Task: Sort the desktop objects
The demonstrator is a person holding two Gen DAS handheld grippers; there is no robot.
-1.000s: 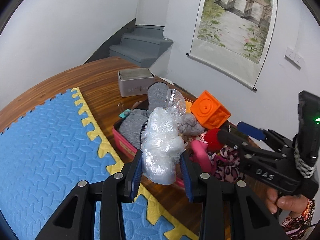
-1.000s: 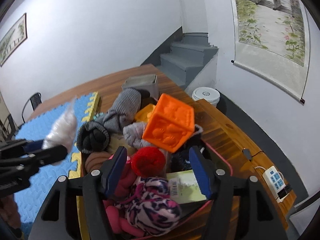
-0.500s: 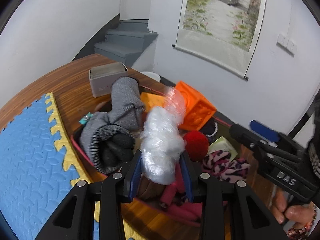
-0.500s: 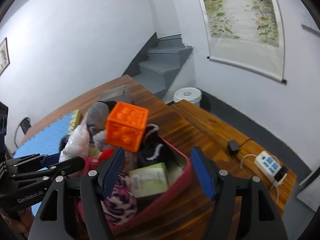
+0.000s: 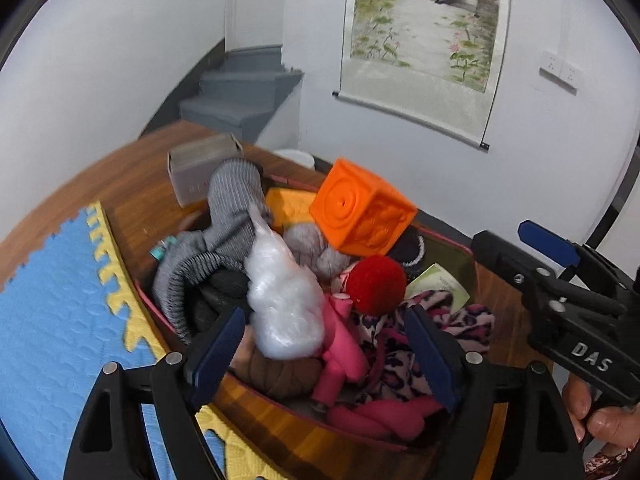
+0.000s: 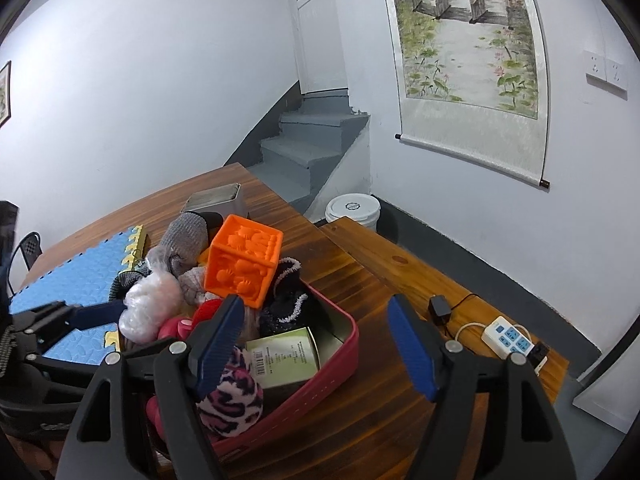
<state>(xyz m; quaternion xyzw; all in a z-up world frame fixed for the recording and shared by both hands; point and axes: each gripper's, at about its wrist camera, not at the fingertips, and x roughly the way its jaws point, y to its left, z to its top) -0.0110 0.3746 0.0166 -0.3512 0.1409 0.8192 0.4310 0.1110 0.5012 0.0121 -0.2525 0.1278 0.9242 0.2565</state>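
Blue-padded left gripper (image 5: pixel 320 350) fingers (image 5: pixel 218 346) opening above plastic bag (image 5: pixel 282 304).

The table (image 6: pixel 352 276) is glossy, striped brown wood. The mat (image 5: pixel 52 320) is matt blue foam with an embossed pattern. The orange cube (image 5: pixel 360 212) looks like soft, moulded rubbery plastic. The bag (image 5: pixel 284 300) is crinkled clear plastic film. The sock (image 5: pixel 232 196) is ribbed grey knit cloth. The tin (image 6: pixel 336 344) has a smooth red wall.

Left wrist view looks steeply down, close over the overfilled pink rectangular bin (image 5: pixel 256 390); right wrist view faces it from beside, nearer the corner stairs. Both share the orange embossed rubber cube (image 5: pixel 362 210) (image 6: pixel 243 259).
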